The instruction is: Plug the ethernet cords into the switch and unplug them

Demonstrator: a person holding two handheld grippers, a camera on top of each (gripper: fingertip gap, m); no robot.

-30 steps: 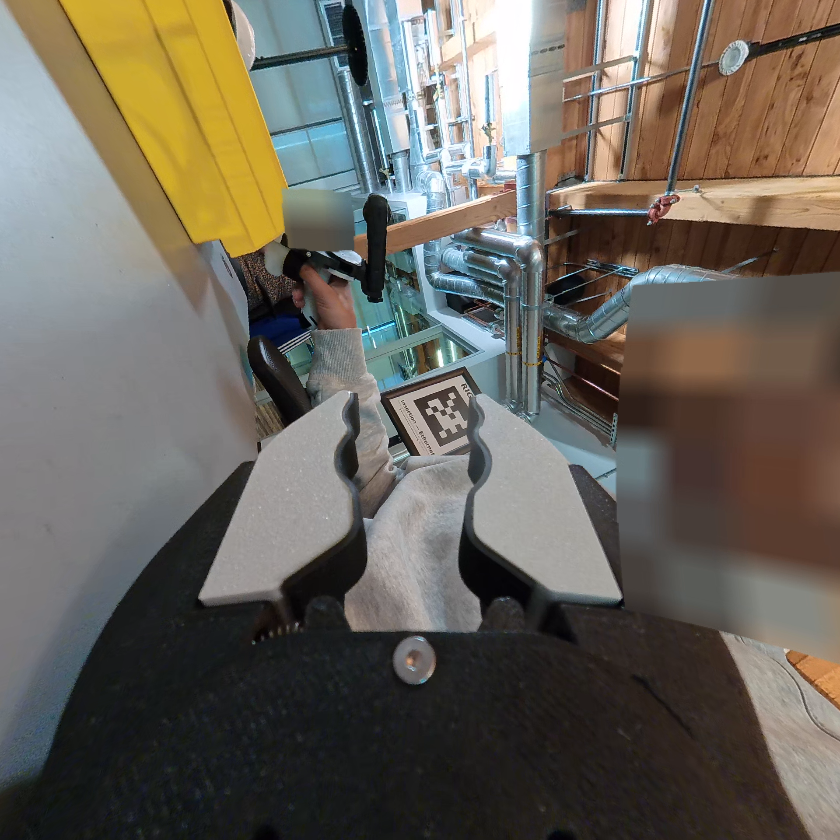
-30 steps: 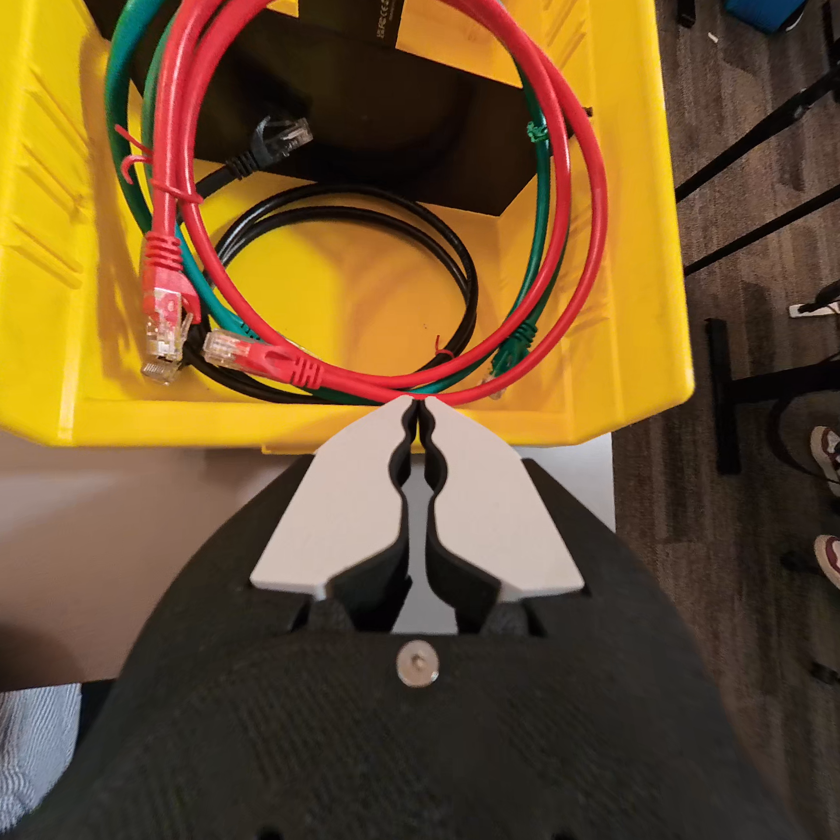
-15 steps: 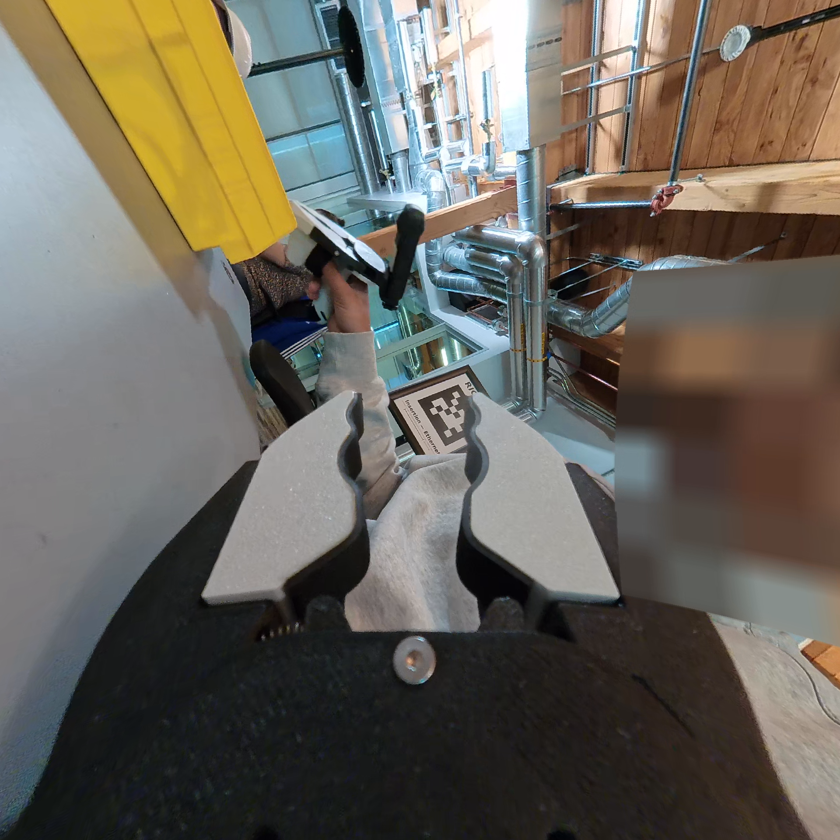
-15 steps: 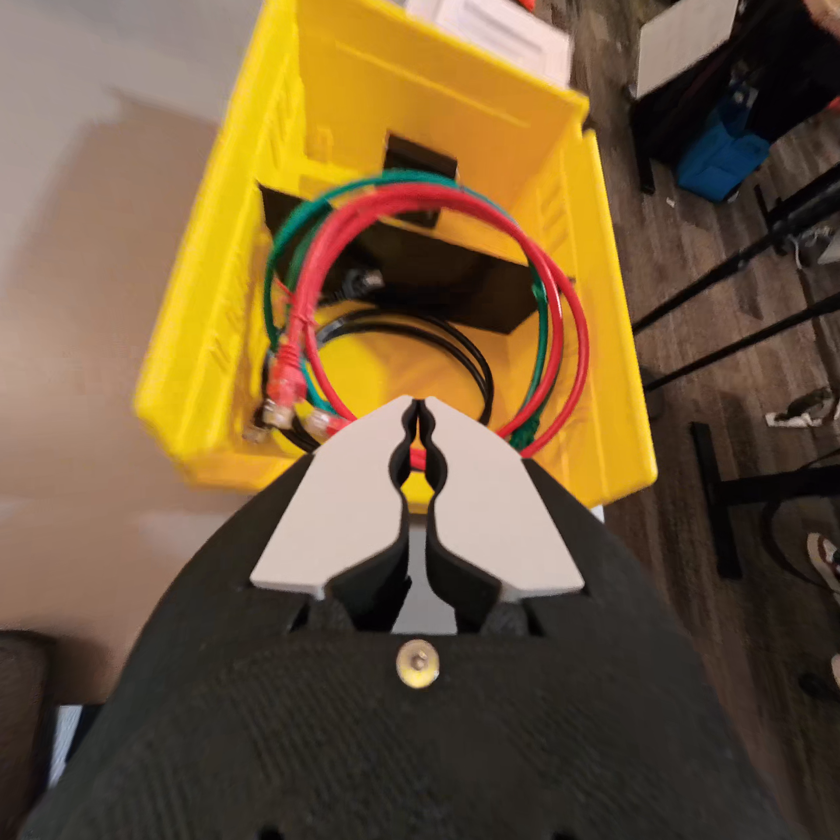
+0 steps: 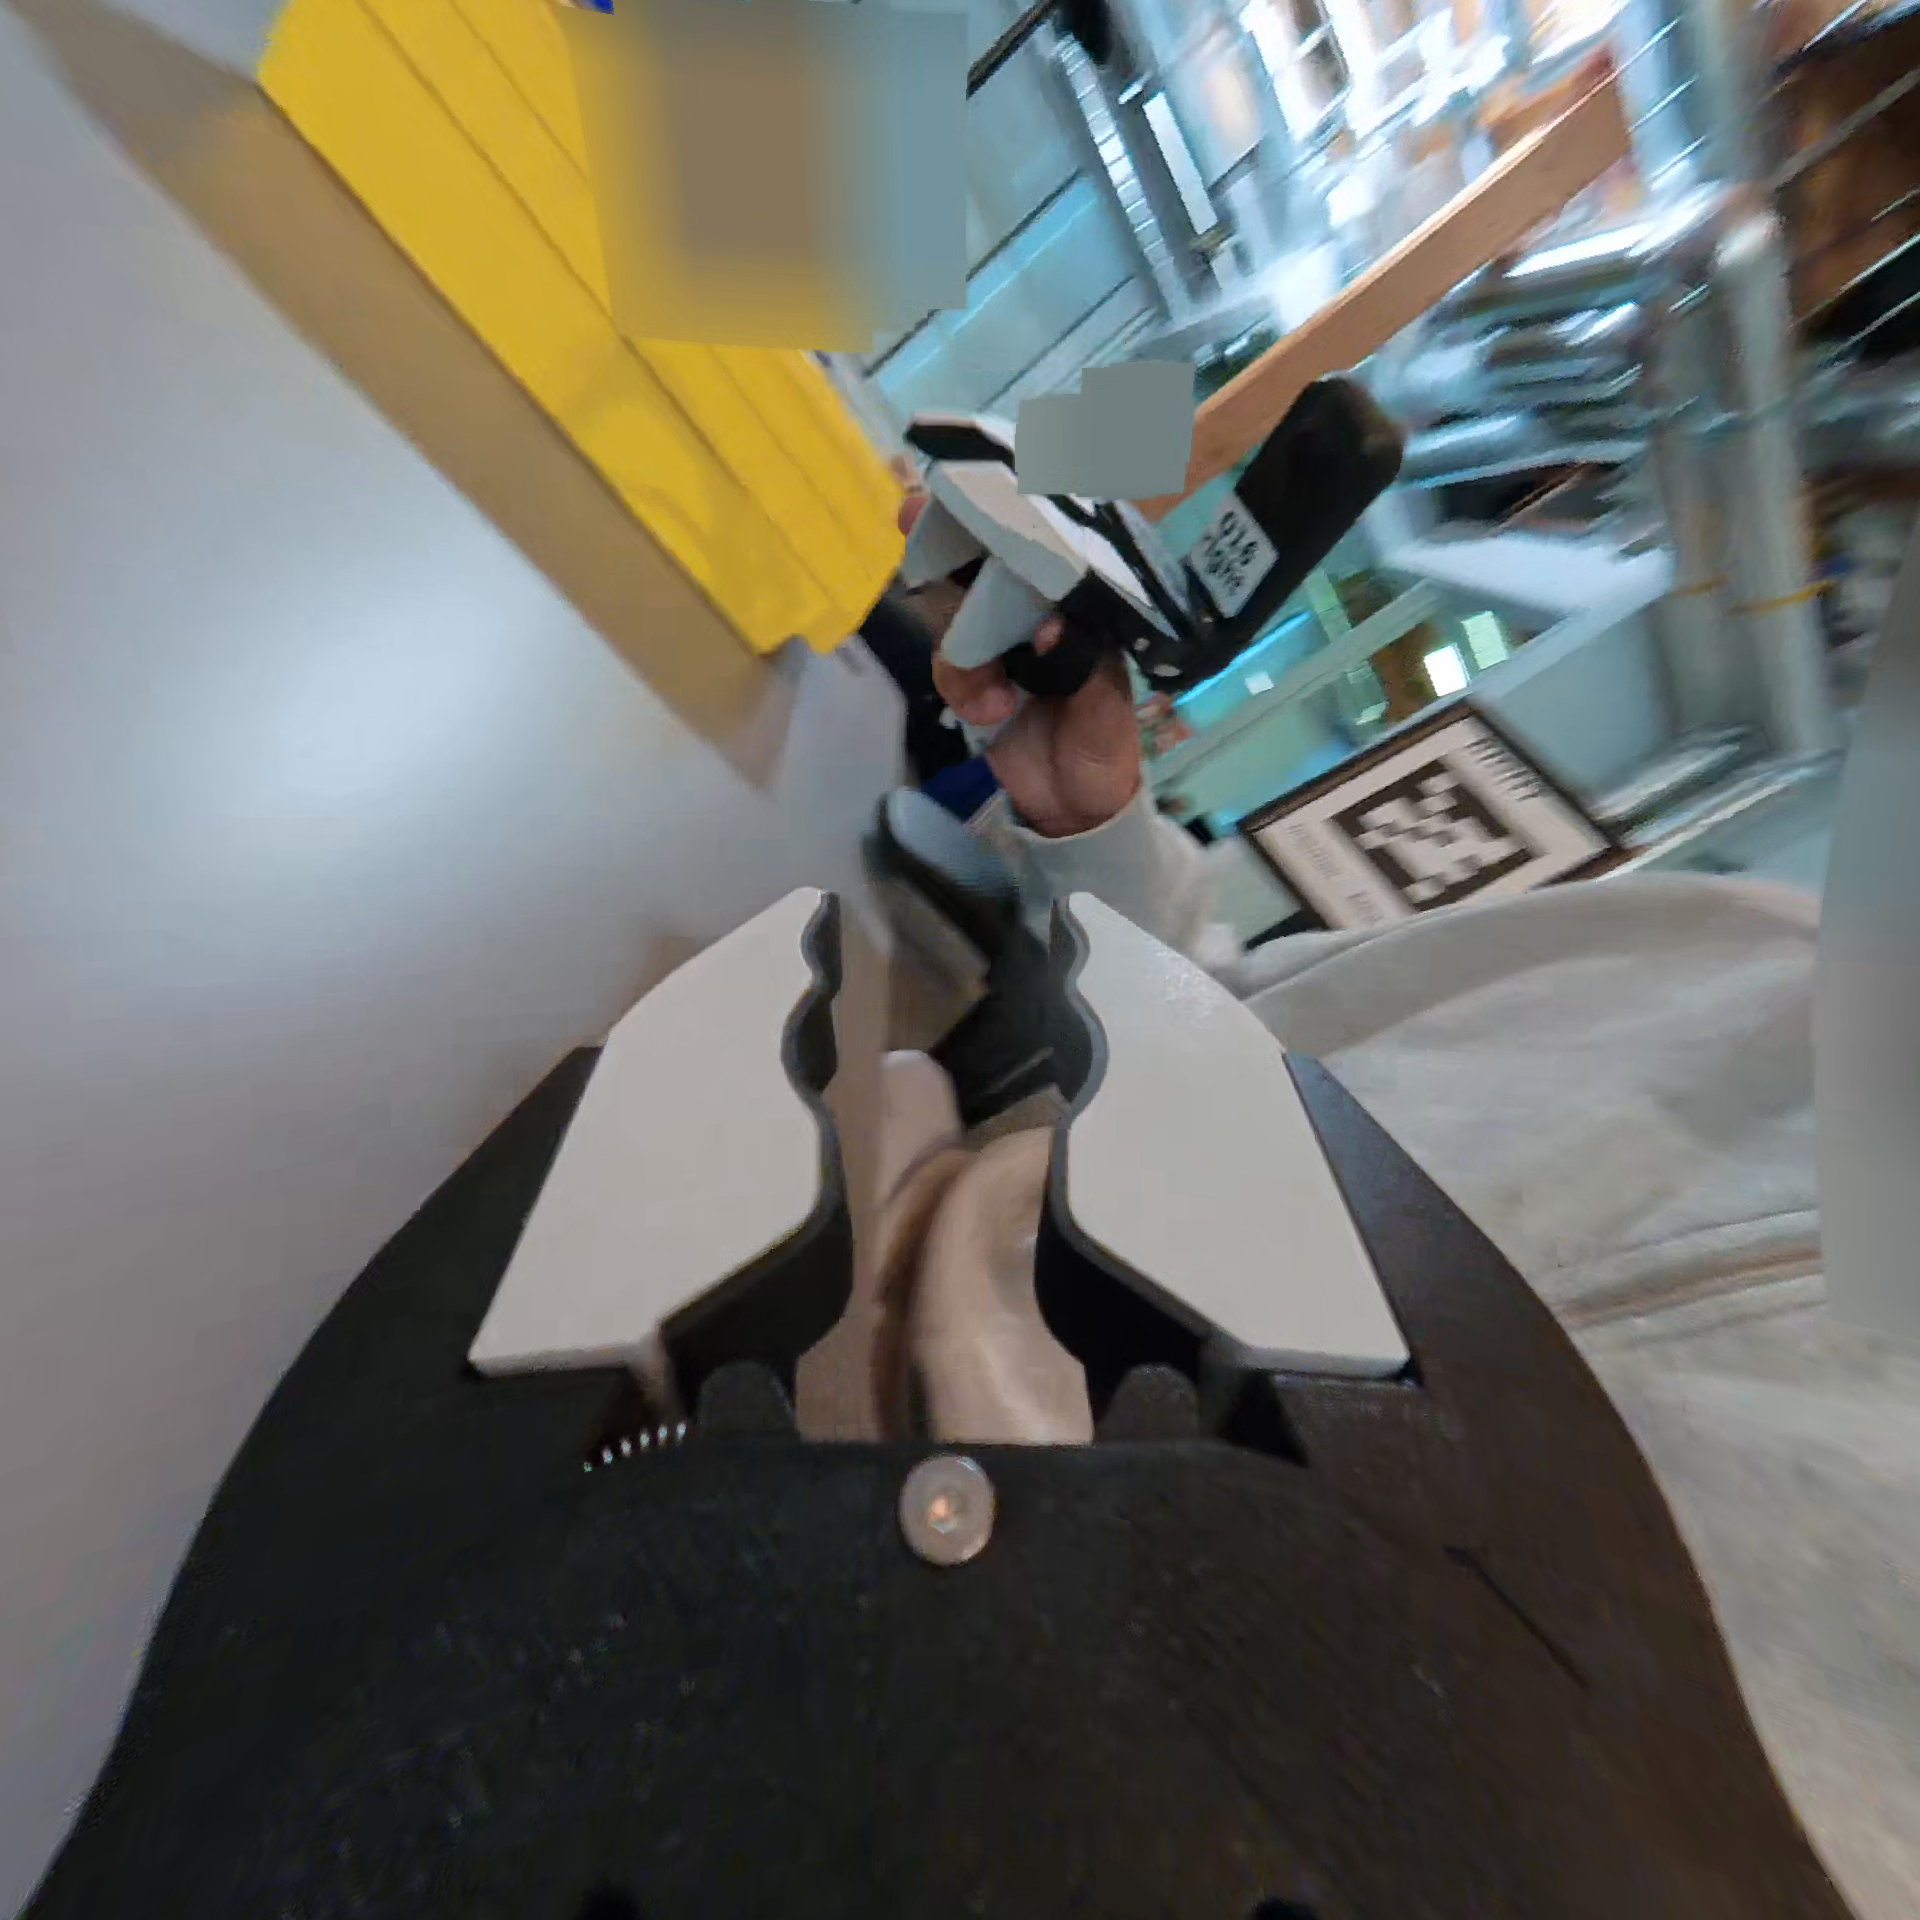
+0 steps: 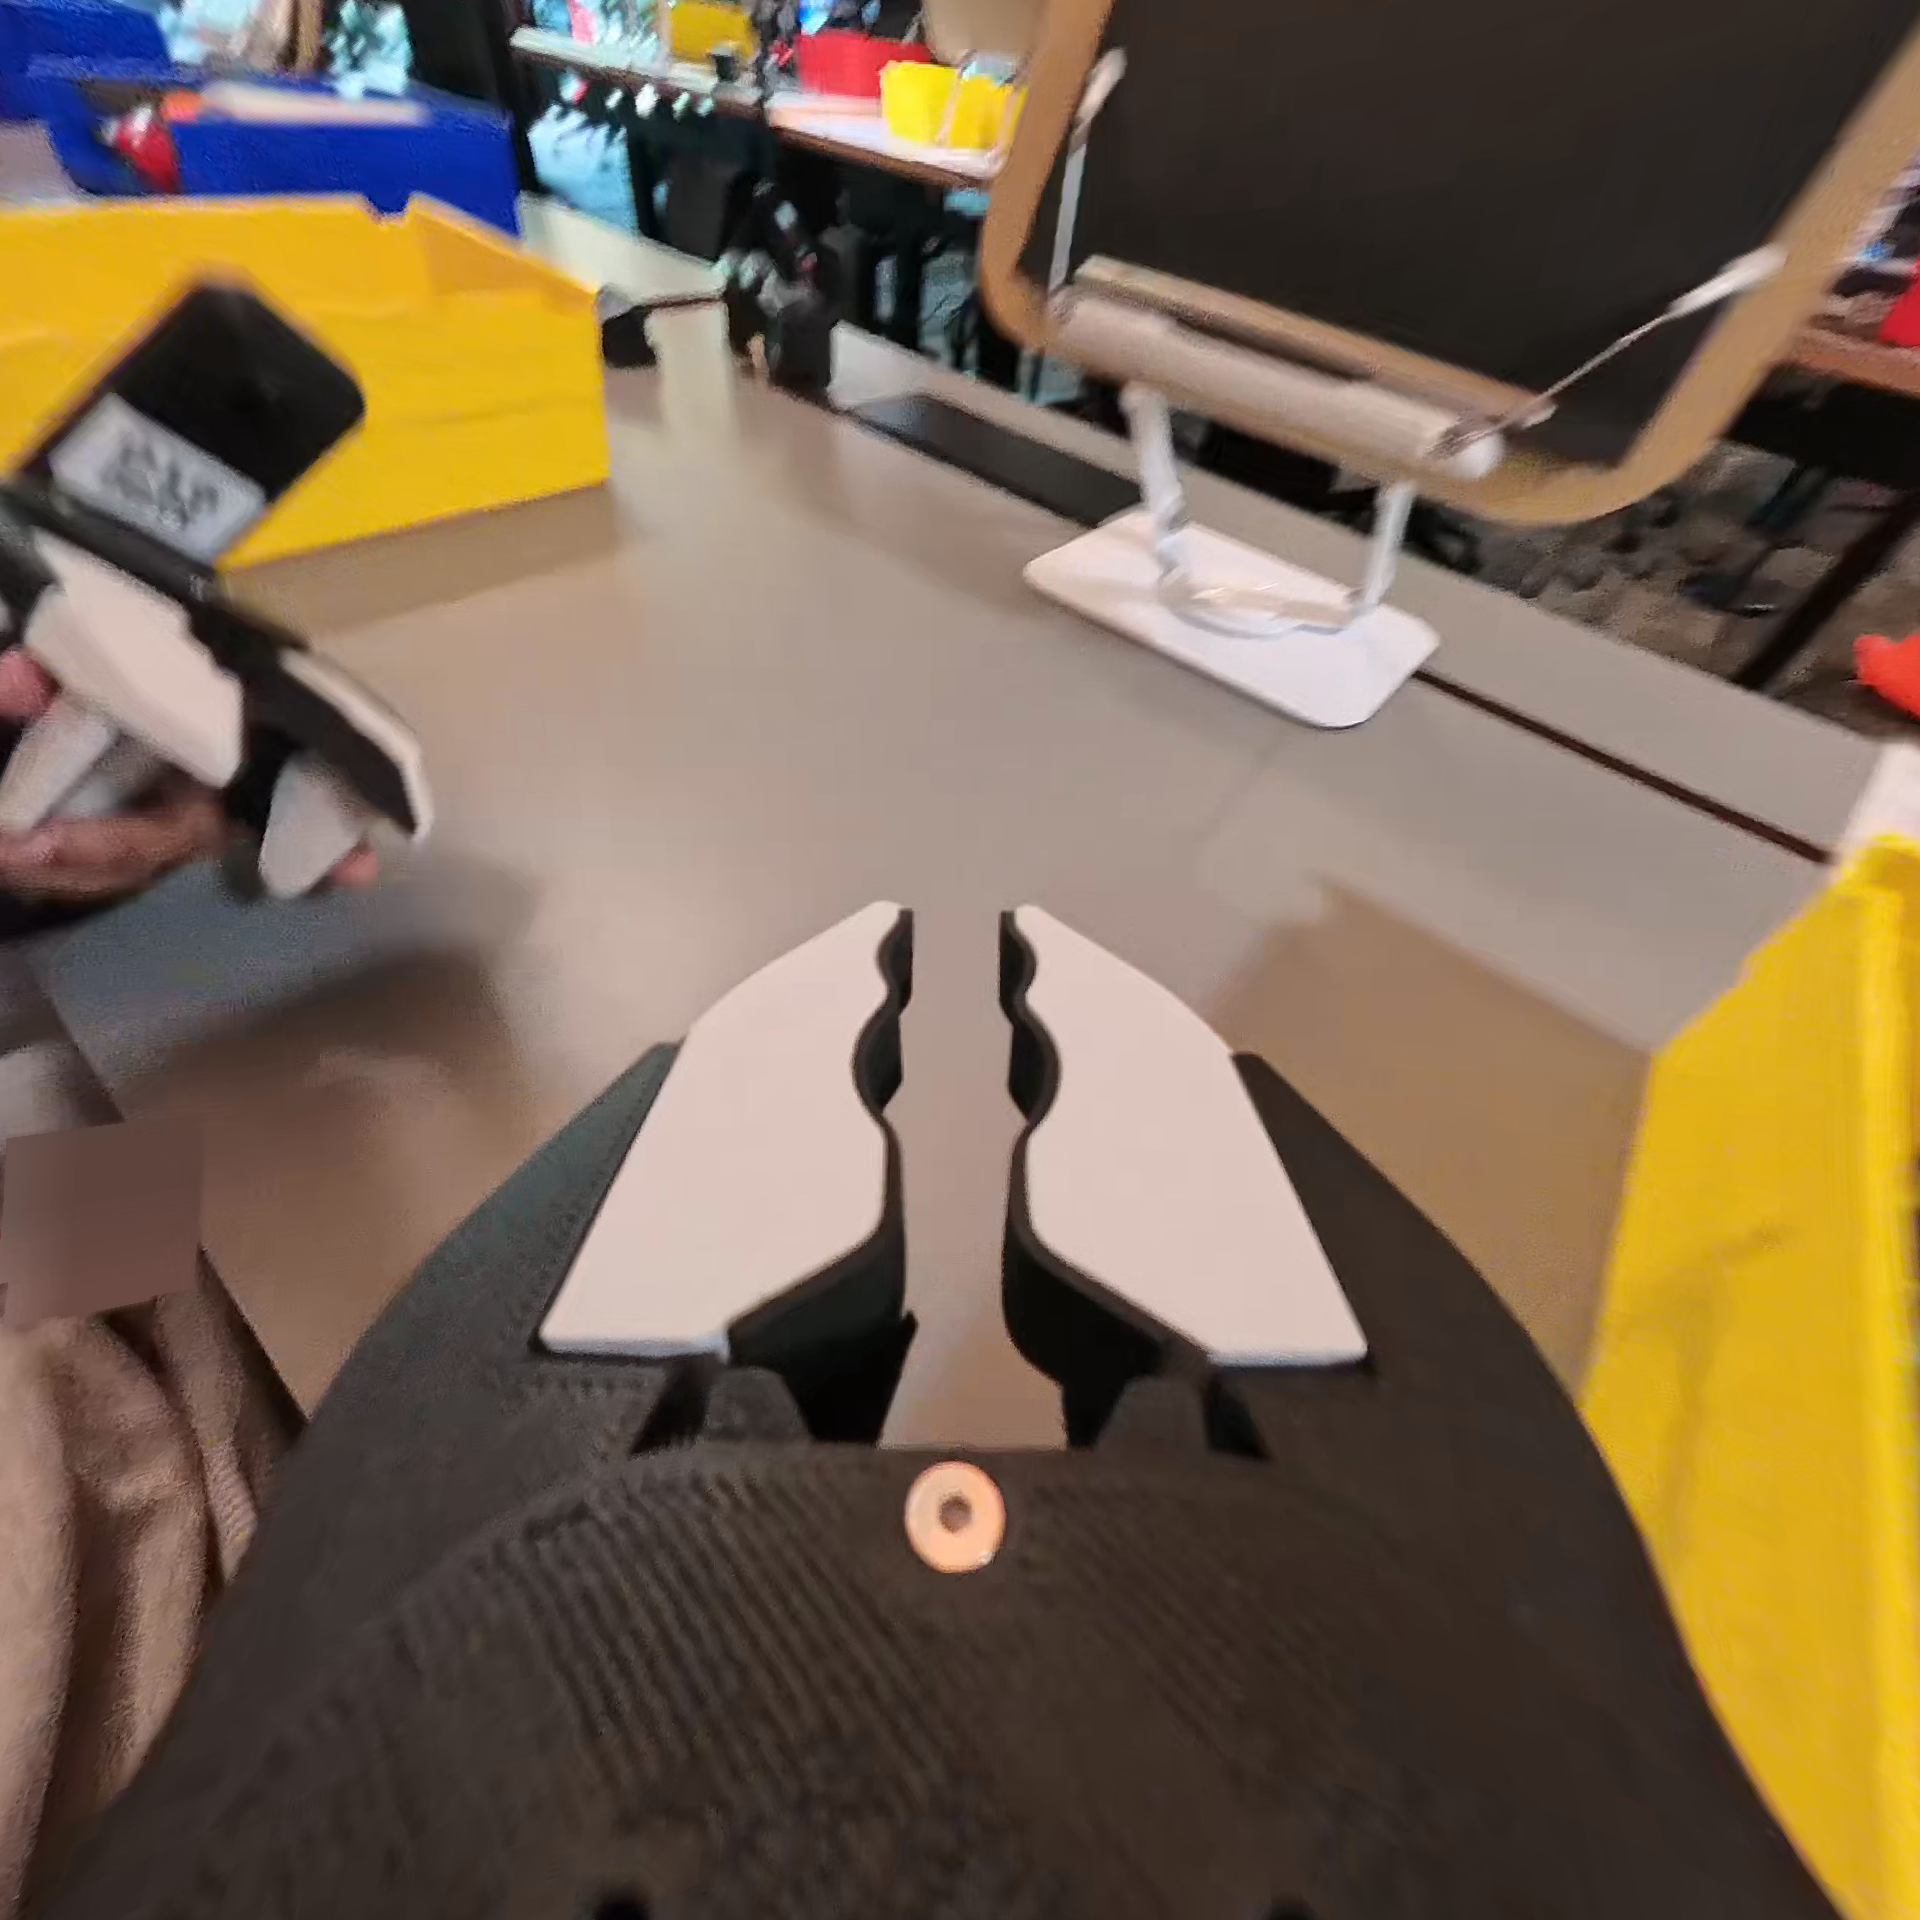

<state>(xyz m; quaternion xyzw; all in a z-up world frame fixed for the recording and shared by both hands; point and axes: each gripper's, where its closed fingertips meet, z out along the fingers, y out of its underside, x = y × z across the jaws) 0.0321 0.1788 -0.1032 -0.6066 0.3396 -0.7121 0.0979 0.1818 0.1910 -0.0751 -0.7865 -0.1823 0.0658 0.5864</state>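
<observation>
**Both tools empty, no cord or switch in view**

The left tool [image 5: 940, 914] points along a pale surface [image 5: 260, 831], its two grey fingers set moderately apart with nothing between them; only the person's light trousers and a dark chair part show through the gap. Beyond it, beside a yellow bin [image 5: 582, 343], a hand [image 5: 1049, 748] holds the right tool.

The right tool [image 6: 956, 914] hovers above the tan surface [image 6: 831, 727], its fingers a narrow gap apart and gripping nothing. From this tool, one yellow bin [image 6: 416, 364] stands far off to the left, another yellow bin [image 6: 1766, 1299] sits close on the right, and a white stand [image 6: 1236, 623] carrying a dark framed panel rises ahead to the right.

No ethernet cord and no switch can be seen in either view, so their position cannot be told. Judging from this, no plugging is under way; all of it seems left to do.

Writing: a small white label on each tool and a black-and-white marker card [image 5: 1434, 831] carry print, blurred and not repeated here. No brand is readable.
</observation>
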